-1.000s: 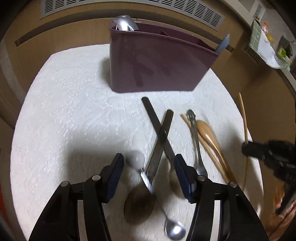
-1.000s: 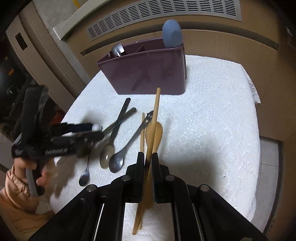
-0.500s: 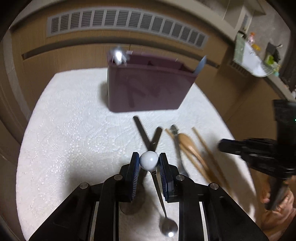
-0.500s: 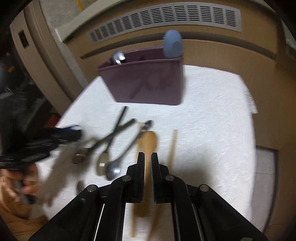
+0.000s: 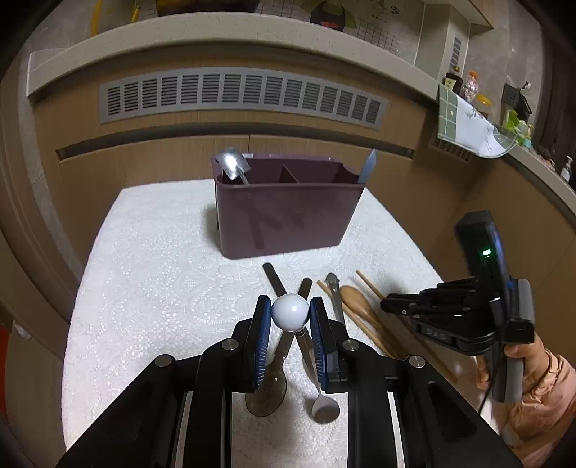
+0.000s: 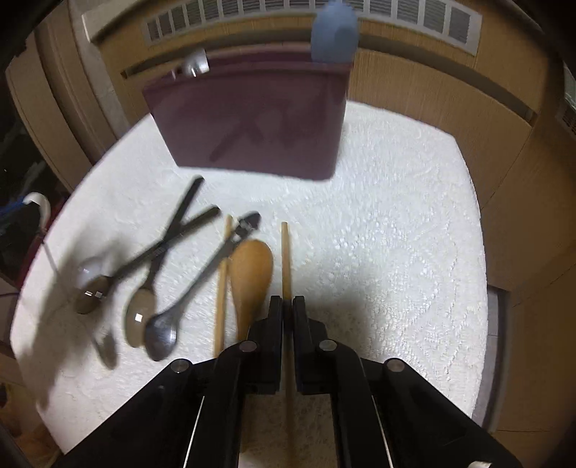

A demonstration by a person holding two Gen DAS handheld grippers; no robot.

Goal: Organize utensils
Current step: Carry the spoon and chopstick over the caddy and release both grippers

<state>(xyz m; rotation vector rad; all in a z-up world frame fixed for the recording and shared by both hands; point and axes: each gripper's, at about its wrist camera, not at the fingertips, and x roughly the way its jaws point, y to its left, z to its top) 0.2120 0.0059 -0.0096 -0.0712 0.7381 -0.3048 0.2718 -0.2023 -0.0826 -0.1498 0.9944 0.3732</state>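
Note:
My left gripper point(image 5: 290, 316) is shut on the white ball end point(image 5: 290, 311) of a small metal spoon, whose bowl point(image 5: 325, 410) hangs below, lifted above the white cloth. My right gripper point(image 6: 287, 316) is shut, with a wooden chopstick point(image 6: 286, 259) lying in line with its jaws; I cannot tell if it is gripped. The maroon utensil caddy point(image 5: 288, 212) stands at the back of the cloth, holding a metal spoon point(image 5: 232, 166) and a blue utensil point(image 6: 334, 32). Two crossed dark-handled spoons point(image 6: 158, 252), a metal spoon point(image 6: 201, 280), a wooden spoon point(image 6: 252, 277) and a second chopstick point(image 6: 221, 284) lie on the cloth.
The white lace cloth point(image 5: 151, 273) covers a small table with brown cabinet fronts and a vent grille point(image 5: 241, 97) behind. The table edge drops off at the right point(image 6: 478, 288). A cluttered counter point(image 5: 478, 126) is at far right.
My left gripper shut on the white-ball spoon and lifted it off the cloth. My right gripper lowered the chopstick to the cloth beside the wooden spoon and moved closer to the table.

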